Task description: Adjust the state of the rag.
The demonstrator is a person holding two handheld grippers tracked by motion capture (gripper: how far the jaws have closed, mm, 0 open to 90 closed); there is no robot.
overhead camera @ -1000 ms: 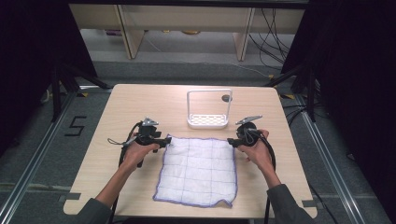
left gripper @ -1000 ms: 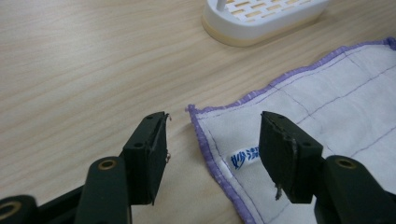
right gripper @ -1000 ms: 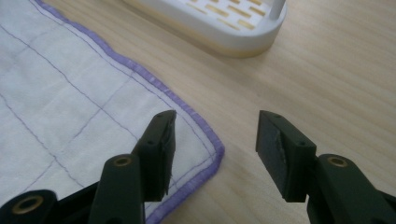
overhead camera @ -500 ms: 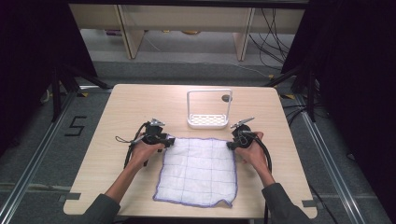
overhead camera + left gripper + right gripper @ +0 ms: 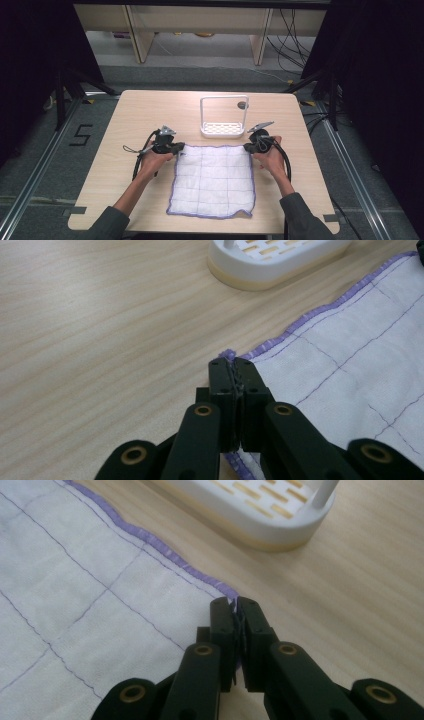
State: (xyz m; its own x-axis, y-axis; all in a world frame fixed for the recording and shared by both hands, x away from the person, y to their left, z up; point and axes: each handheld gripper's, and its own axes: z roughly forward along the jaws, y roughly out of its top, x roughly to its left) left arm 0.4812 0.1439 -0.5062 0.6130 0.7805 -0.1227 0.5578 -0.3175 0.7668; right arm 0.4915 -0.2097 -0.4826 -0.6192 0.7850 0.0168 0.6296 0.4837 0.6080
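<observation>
We've got the white cloth (image 5: 214, 181) flat on the table (image 5: 125, 115), each gripper pinching a far corner: left gripper (image 5: 233, 371) on the left one, right gripper (image 5: 235, 611) on the right. The cloth stretches back toward us, rack (image 5: 224, 129) just beyond.

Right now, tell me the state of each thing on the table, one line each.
cloth: spread flat, two far corners pinched.
left gripper: jaws shut on the cloth's corner.
right gripper: jaws shut on the other far corner.
white rack: upright, empty, apart from the cloth.
</observation>
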